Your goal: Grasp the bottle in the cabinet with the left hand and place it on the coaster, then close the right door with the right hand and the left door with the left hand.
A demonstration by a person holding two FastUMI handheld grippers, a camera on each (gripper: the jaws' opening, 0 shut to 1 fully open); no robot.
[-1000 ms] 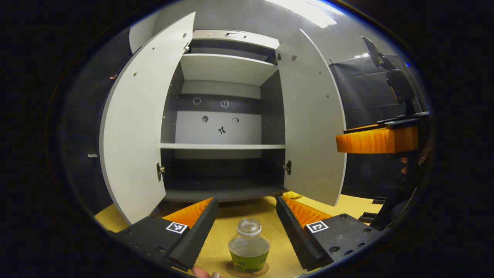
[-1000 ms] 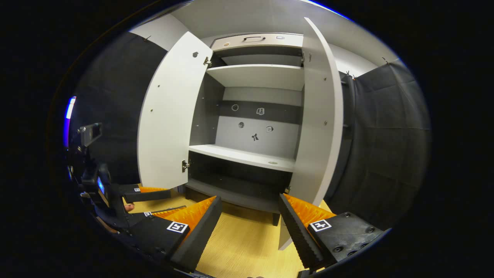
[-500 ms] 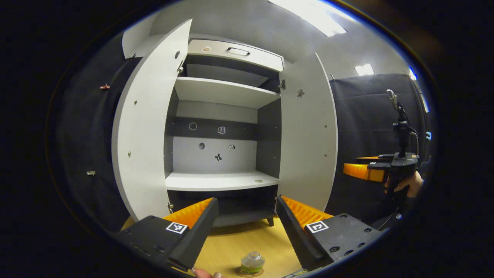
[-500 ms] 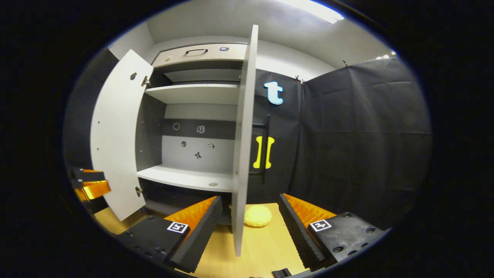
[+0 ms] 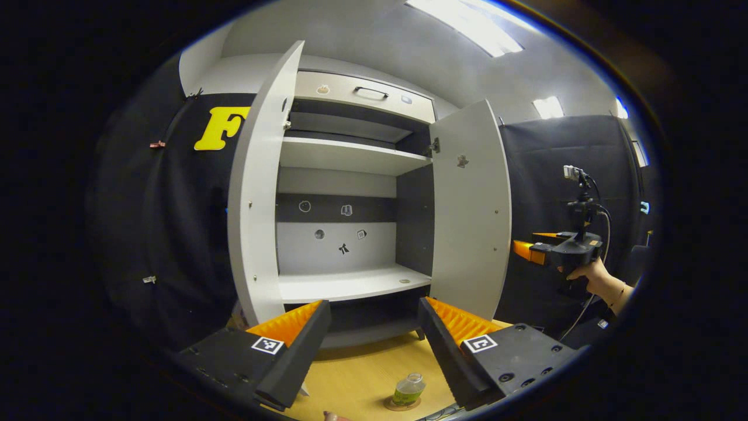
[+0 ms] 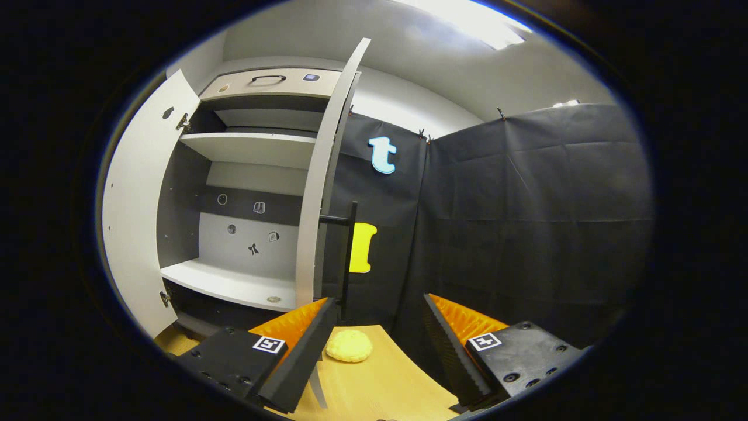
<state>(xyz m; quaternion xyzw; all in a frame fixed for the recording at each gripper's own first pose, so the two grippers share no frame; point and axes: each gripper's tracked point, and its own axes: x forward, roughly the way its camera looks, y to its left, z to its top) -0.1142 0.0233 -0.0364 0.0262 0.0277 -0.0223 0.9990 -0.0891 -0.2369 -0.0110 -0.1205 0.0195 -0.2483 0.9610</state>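
Swinging the right door (image 6: 318, 193) shut is, by my judgement, the step in hand, and it carries the main risk: the right hand-held gripper (image 6: 374, 345) sits at the outer side of that door with its jaws spread and nothing between them, near the dark bar handle (image 6: 349, 257), so a push landing on the thin door edge could slip off, or a finger could catch behind the handle as the panel turns. A hard shove might also rock the cabinet (image 5: 350, 199) or make the door bounce back open. The bottle (image 5: 408, 389) already stands on the coaster (image 5: 402, 404) on the yellow wooden surface (image 5: 362, 374), in front of the cabinet and just beside the right finger of the left hand-held gripper (image 5: 374, 345), which is released and holds nothing; a careless sweep of that gripper toward the left door (image 5: 260, 193) could tip the bottle, which looks light and only partly filled with green liquid. A small yellow rounded object (image 6: 349, 345) lies on the surface close to the right door's lower edge, and whether it clears the door's swing I cannot tell. In the left gripper view a hand (image 5: 593, 278) holds the other gripper well to the right of the cabinet. Both doors stand open, the 2 white shelves look bare, black cloth walls the booth, and ceiling lights glare overhead.
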